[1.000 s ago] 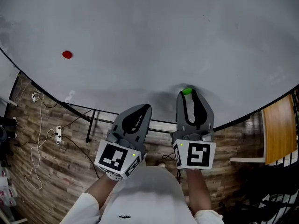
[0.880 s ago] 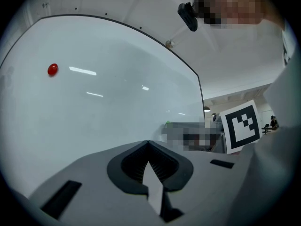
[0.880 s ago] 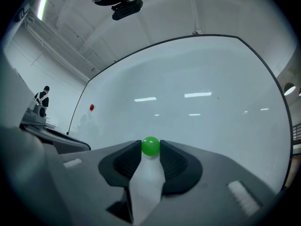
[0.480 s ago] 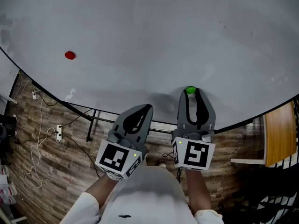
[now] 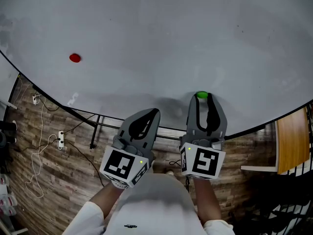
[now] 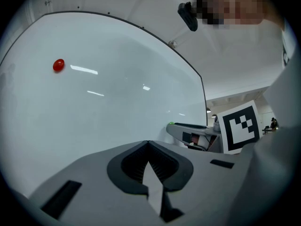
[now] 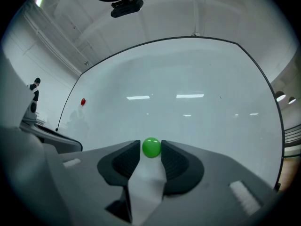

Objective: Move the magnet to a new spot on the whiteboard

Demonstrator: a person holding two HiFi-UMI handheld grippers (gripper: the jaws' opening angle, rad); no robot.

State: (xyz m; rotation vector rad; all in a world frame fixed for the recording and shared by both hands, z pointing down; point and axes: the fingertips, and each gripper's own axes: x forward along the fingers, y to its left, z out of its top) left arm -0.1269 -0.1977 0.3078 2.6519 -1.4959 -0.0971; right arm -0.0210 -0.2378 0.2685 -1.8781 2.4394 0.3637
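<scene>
Against the whiteboard (image 5: 156, 33), the right gripper (image 7: 151, 150) has just been opening its jaws, which loosely flank the green magnet (image 7: 151, 147); the left gripper (image 6: 148, 143) is pressed together, empty.

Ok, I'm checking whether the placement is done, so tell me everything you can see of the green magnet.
The green magnet is a small, round, glossy button, plastic by the look, with a light glint on it. It sits on the whiteboard near its lower edge, far from the red magnet. It lies between the tips of the right gripper, whose jaws have just been opening; the pads flank it closely but appear not to press it. Nothing else touches it.
</scene>
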